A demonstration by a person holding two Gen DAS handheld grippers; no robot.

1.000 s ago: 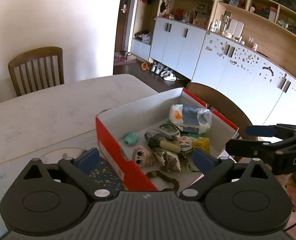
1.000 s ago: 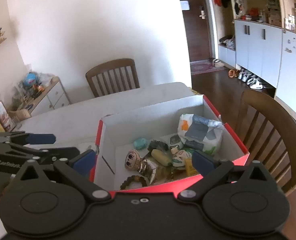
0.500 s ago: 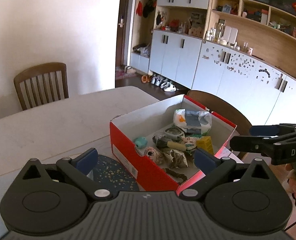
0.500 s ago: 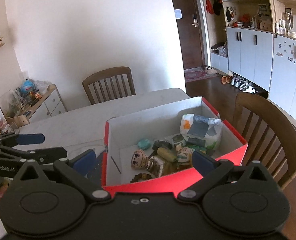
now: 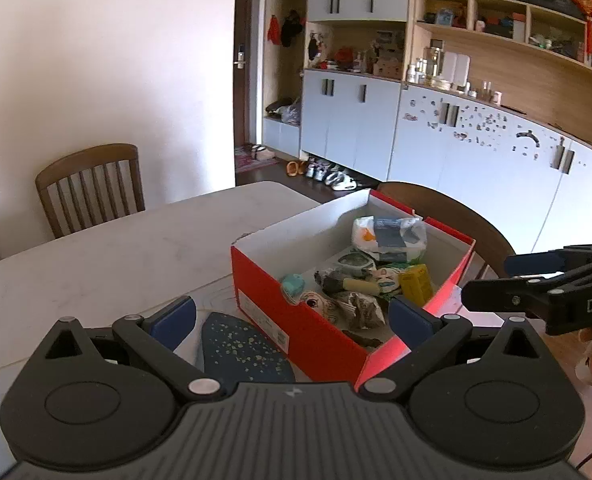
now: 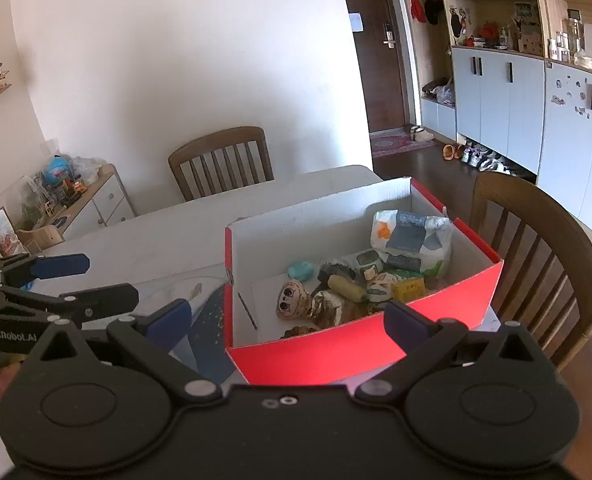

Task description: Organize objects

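Objects for organizing lie inside the red shoebox (image 6: 360, 350) on the white table (image 5: 107, 248). Left gripper (image 5: 291, 318) and right gripper (image 6: 285, 320) both hover wide open, holding nothing. A doll head (image 6: 291, 300) lies beside a wipes pack (image 6: 410, 240).

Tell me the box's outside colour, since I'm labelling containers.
Red outside, white inside; the box shows best in the right wrist view.
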